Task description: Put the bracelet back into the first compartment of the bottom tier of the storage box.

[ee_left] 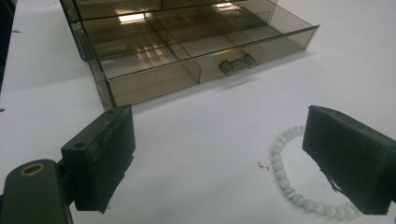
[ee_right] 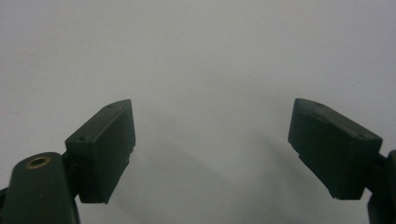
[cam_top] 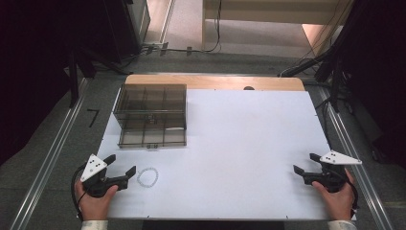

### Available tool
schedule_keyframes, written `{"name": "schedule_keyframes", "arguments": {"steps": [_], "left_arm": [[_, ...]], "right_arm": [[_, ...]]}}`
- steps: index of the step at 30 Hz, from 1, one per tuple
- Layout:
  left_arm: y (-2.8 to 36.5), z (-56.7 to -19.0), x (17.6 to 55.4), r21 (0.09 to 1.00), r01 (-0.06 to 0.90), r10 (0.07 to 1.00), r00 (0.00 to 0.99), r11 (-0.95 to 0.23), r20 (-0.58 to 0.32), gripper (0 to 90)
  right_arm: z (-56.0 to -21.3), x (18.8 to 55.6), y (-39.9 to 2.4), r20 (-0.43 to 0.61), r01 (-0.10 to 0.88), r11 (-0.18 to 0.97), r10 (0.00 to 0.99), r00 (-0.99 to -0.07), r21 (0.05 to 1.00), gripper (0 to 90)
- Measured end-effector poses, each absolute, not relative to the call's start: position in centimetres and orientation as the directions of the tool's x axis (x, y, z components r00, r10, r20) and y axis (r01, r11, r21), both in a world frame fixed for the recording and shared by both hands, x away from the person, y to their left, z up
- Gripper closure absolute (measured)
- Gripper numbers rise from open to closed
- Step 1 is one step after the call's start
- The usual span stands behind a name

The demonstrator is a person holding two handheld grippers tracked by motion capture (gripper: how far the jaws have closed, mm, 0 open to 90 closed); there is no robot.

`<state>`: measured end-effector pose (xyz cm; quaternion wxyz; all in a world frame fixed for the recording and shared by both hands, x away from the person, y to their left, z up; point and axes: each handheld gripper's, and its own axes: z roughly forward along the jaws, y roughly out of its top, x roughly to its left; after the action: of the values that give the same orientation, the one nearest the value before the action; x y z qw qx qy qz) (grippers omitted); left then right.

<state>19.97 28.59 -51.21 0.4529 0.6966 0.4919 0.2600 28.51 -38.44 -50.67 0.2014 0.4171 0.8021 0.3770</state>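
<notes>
Both the left gripper [cam_top: 119,165] and right gripper [cam_top: 304,163] hold their jaws wide apart, empty; the left's right jaw hides part of the bead bracelet [ee_left: 286,173].

Dim, soft frames; faint overhead glare

Organizer box [cam_top: 150,115] far left on table [cam_top: 249,143]; bracelet [cam_top: 147,177] in front, just beside left hand-held gripper [cam_top: 123,166]

A smoked transparent drawer box [cam_top: 151,115] with divided compartments is seen at the white table's far left, its drawer pulled open. A pale bead bracelet [cam_top: 147,177] lies flat, nearer, well apart from it.
</notes>
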Motion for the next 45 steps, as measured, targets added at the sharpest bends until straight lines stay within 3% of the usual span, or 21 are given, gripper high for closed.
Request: {"name": "schedule_keyframes", "arguments": {"steps": [16, 23, 34, 37, 45], "left_arm": [[27.1, -51.2, 20.1, 0.874, 0.459, 0.906, 0.419, -0.161, -0.054, 9.1], [27.0, -51.2, 20.2, 0.872, 0.465, 0.903, 0.424, -0.155, -0.066, 14.4], [26.6, -51.2, 20.3, 0.867, 0.471, 0.895, 0.441, -0.165, -0.069, 32.3], [26.4, -51.2, 20.3, 0.866, 0.469, 0.884, 0.462, -0.173, -0.073, 41.1], [26.0, -51.3, 20.6, 0.84, 0.497, 0.866, 0.495, -0.218, -0.068, 48.5]], "right_arm": [[-50.7, 28.5, -38.4, -0.017, 0.512, 0.374, 0.819, -0.573, 0.773, 13.8], [-50.7, 28.5, -38.4, -0.016, 0.513, 0.376, 0.818, -0.576, 0.772, 13.8], [-50.7, 28.5, -38.4, -0.022, 0.51, 0.382, 0.816, -0.577, 0.77, 13.8], [-50.7, 28.5, -38.4, -0.022, 0.511, 0.382, 0.816, -0.577, 0.77, 13.8], [-50.7, 28.5, -38.3, -0.024, 0.511, 0.384, 0.816, -0.577, 0.769, 13.8]]}}
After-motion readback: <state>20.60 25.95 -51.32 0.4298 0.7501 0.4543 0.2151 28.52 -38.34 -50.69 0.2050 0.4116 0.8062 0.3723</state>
